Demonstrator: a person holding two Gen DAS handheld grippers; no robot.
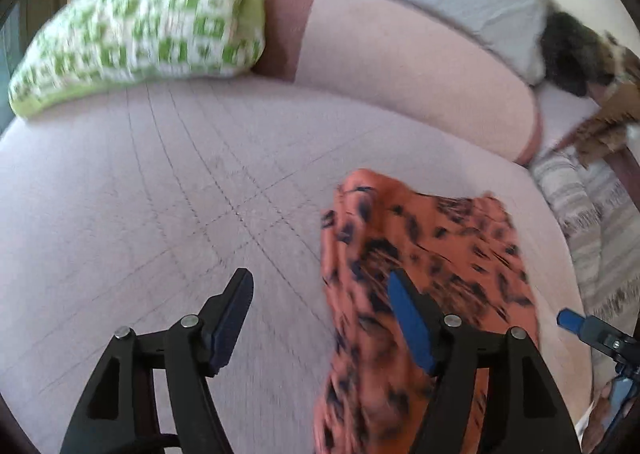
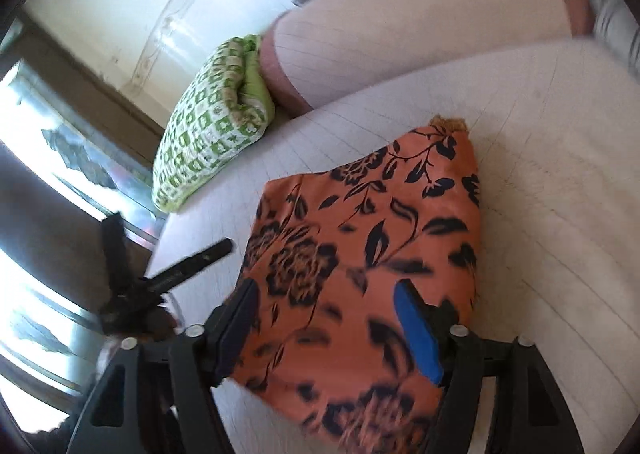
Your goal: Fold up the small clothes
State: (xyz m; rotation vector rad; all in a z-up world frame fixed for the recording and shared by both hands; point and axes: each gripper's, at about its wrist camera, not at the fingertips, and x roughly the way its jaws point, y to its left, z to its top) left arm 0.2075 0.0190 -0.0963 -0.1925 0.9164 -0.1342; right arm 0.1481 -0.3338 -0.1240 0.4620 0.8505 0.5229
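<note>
- Left gripper (image 1: 320, 318): fingers spread, nothing pinched; right finger overlaps the garment's edge.
- Right gripper (image 2: 328, 326): fingers spread above the cloth.
- Orange floral garment (image 2: 360, 254): folded, lying on the pale bedspread (image 1: 160, 193).
- Right view only: window; left view only: striped blanket (image 1: 592, 221).

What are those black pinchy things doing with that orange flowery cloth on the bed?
A person is folding small clothes with a two-finger gripper in each hand. The orange cloth with black flowers lies on the pale pink quilted bedcover. The right gripper hovers over it with its jaws apart, not pinching. The left gripper is open too, at the cloth's edge. A green-and-white checked pillow sits behind.
</note>
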